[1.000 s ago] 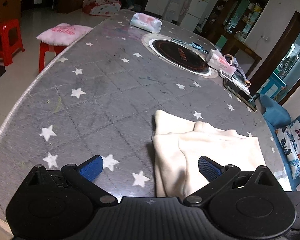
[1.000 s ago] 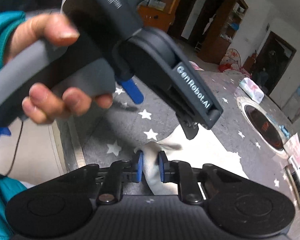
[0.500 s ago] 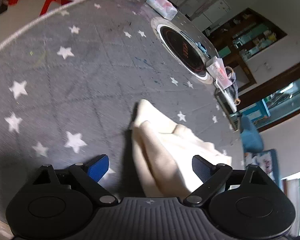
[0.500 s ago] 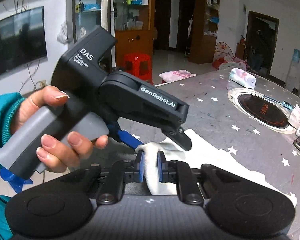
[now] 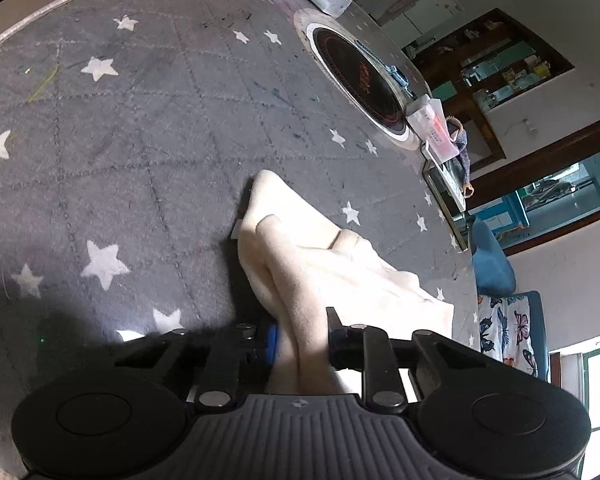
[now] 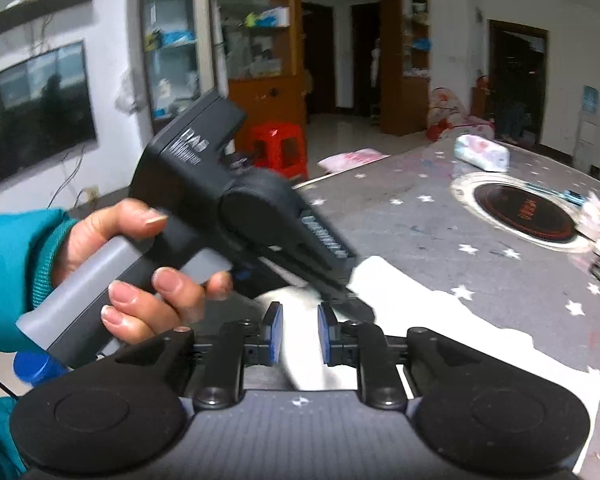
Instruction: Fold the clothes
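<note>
A second ago our left gripper (image 5: 300,330) hung wide open above the cream-white fleece garment (image 5: 340,264) that lay flat on the grey star-printed table cover (image 5: 140,152). Now its 2 fingers have drawn in on a bunched ridge of the cloth, and we see the near edge of the garment risen off the table into a peaked fold. We judge that the left side has just taken its hold, so both corners of the near edge are now in hand and the fold can be carried over.

The left jaws stand narrow, squeezing the thick ridge of fleece between the blue pad (image 5: 273,340) and the opposite black finger; the cloth fills the gap.

Our right gripper (image 6: 299,334) keeps its pinch on the same garment (image 6: 440,320), as it did a second ago. Its blue pads (image 6: 275,334) sit slightly apart with a roll of cream cloth between them, though motion blur softens the contact. Just beyond, the left hand (image 6: 140,264) grips the black and grey handle of the other tool.

The rest of the garment lies spread on the table, well short of the round black induction hob (image 5: 360,80) set in the tabletop.
</note>
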`<state>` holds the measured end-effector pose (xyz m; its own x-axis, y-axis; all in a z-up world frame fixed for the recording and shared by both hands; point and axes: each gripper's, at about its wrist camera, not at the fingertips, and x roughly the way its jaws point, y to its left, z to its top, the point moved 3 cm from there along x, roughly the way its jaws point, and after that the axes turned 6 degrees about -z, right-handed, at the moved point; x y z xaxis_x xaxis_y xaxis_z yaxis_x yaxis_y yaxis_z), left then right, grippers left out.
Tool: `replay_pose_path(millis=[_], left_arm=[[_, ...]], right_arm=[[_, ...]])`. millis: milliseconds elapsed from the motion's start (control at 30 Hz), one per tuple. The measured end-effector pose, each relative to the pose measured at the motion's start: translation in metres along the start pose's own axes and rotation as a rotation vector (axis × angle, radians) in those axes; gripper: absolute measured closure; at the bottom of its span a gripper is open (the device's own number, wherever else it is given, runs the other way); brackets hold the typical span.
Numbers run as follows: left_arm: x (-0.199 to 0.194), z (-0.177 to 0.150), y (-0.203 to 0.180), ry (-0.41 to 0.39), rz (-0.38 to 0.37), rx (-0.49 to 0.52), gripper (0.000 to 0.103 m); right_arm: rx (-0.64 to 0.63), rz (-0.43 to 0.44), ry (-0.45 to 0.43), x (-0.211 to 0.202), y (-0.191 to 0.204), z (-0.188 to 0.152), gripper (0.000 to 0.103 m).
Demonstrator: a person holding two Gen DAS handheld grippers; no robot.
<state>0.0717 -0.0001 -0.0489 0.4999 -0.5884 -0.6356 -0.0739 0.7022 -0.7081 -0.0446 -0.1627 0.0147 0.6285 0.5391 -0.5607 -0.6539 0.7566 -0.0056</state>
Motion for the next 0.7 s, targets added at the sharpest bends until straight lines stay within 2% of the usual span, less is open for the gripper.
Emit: replay_pose_path(millis=[133, 200, 300, 333, 433, 533, 700], left_arm=[[0.001, 0.0, -0.002, -0.002, 0.009, 0.031, 0.079], [0.002, 0.0, -0.003, -0.003, 0.013, 0.041, 0.079], [0.002, 0.0, -0.003, -0.003, 0.016, 0.051, 0.079], [0.002, 0.0, -0.003, -0.004, 0.017, 0.053, 0.079], [0.003, 0.0, -0.005, -0.006, 0.027, 0.068, 0.079], [0.004, 0.0, -0.007, -0.008, 0.037, 0.079, 0.079], [0.005, 0.003, -0.008, -0.006, 0.042, 0.089, 0.079]], right_arm=[[0.104, -0.106, -0.003, -0.015, -0.037, -0.011, 0.084], [0.168, -0.193, 0.017, -0.019, -0.062, -0.021, 0.083], [0.259, -0.314, 0.054, -0.024, -0.1, -0.039, 0.071], [0.289, -0.364, 0.067, -0.024, -0.115, -0.047, 0.071], [0.366, -0.434, 0.09, -0.028, -0.143, -0.063, 0.068], [0.426, -0.48, 0.092, -0.032, -0.161, -0.076, 0.064], [0.534, -0.433, 0.073, -0.028, -0.172, -0.086, 0.064]])
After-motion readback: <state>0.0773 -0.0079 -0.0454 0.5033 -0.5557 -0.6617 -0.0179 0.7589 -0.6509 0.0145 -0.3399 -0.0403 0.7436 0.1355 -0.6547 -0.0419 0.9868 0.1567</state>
